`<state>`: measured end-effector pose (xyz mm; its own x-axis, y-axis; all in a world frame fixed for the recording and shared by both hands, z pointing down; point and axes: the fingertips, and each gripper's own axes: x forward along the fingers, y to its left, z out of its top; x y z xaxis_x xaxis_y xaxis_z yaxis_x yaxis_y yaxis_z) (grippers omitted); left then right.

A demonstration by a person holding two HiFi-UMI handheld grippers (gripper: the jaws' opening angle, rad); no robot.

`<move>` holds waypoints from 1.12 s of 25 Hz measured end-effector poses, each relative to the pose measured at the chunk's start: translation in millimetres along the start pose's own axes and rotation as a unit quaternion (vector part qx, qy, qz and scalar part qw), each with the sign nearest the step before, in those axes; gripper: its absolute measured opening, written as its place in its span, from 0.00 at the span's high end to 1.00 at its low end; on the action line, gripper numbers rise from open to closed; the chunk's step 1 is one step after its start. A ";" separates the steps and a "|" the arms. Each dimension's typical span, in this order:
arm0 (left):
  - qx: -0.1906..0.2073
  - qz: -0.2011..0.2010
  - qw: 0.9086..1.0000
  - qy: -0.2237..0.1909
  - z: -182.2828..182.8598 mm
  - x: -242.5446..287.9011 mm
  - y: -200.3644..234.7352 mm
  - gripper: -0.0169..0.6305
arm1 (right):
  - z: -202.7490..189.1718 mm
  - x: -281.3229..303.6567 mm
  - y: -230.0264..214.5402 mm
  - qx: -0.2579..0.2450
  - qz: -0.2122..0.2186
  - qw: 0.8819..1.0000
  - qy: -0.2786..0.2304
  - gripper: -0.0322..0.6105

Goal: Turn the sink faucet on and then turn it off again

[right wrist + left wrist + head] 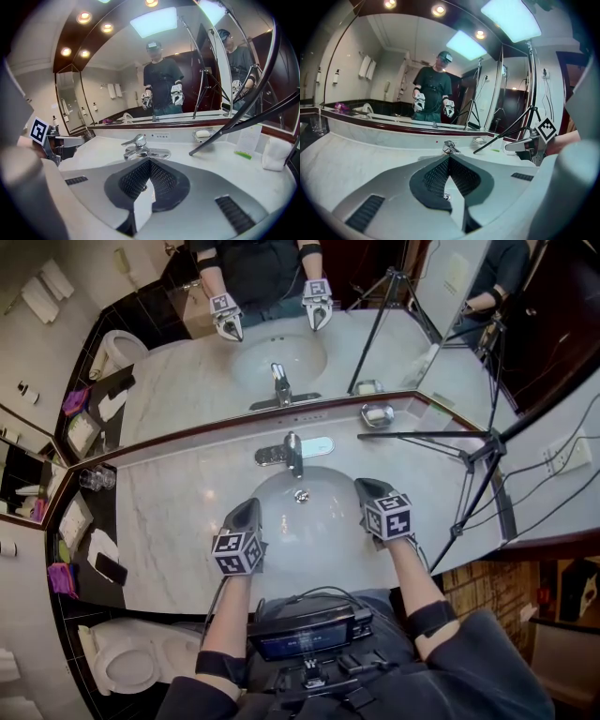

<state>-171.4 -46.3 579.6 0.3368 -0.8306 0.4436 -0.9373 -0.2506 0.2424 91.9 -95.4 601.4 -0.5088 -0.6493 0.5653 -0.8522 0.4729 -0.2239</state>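
Left tool [249, 509] is fully shut w/ nothing in it; its own view shows the two jaws meeting at the tips [449, 157], empty, aimed over the basin [323, 512] near the front rim. Faucet [292, 451] sits mid-frame at the back of the basin, btwn the two tools and well apart from both; no stream visible, drain [301, 495] looks dry. Right tool [364, 487] is likewise closed tip to tip [150, 161], holding nothing, a bit nearer the faucet [140, 149] than the left. Handling, as I judge it: chrome single-lever mixer, rigid, bolted down, so no weight to carry, only the lever [135, 139] on top to pivot. Polished metal prob slick, so a pinch may slide; better to nudge under the lever's free end w/ shut jaws to lift, then press on top to close. Shouldn't need much force; not fragile. Surface [169, 521] is pale marble, smooth and hard, w/ glasses [97, 479] at far left, soap dish [378, 414] right of the faucet, and a tripod [478, 465] leg crossing at right. Room: hotel-type bathroom, toilet [127, 662] low left, big mirror [187, 381] behind, wall socket [567, 454] far right.
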 end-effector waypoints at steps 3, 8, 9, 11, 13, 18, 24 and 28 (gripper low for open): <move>0.006 0.002 1.000 -0.002 1.4 1.6 0.3 0.97 | -0.7 1.2 2.3 -0.002 0.003 1.000 0.002 0.92; 0.017 0.000 1.000 0.001 0.4 6.1 -0.5 0.97 | -3.3 4.1 8.4 -0.008 0.008 1.000 0.008 0.92; 0.022 -0.004 1.000 0.003 -0.7 7.8 -2.0 0.96 | -4.3 4.6 9.5 -0.009 0.009 1.000 0.010 0.92; 0.035 -0.013 0.999 0.011 -3.4 12.6 -6.4 0.92 | -6.1 5.8 11.1 -0.011 0.012 1.000 0.012 0.92; 0.057 -0.022 0.998 0.021 -6.0 19.3 -11.4 0.86 | -7.8 7.2 11.8 -0.011 0.014 1.000 0.014 0.92; 0.138 -0.043 0.988 0.047 -6.0 42.2 -22.5 0.72 | -12.2 10.7 8.9 -0.010 0.013 1.000 0.018 0.92; 0.267 -0.057 0.958 0.083 -6.1 76.7 -32.7 0.61 | -17.0 13.6 2.8 -0.004 0.010 1.000 0.025 0.92; 0.392 -0.044 0.914 0.097 -6.4 101.1 -33.2 0.59 | -20.5 15.7 -2.1 0.000 0.007 1.000 0.030 0.92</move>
<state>-105.6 -118.7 621.9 0.3519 -0.7057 0.6150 -0.6570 -0.6542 -0.3747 88.2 -94.4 627.1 -0.5123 -0.6058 0.6087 -0.8452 0.4814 -0.2323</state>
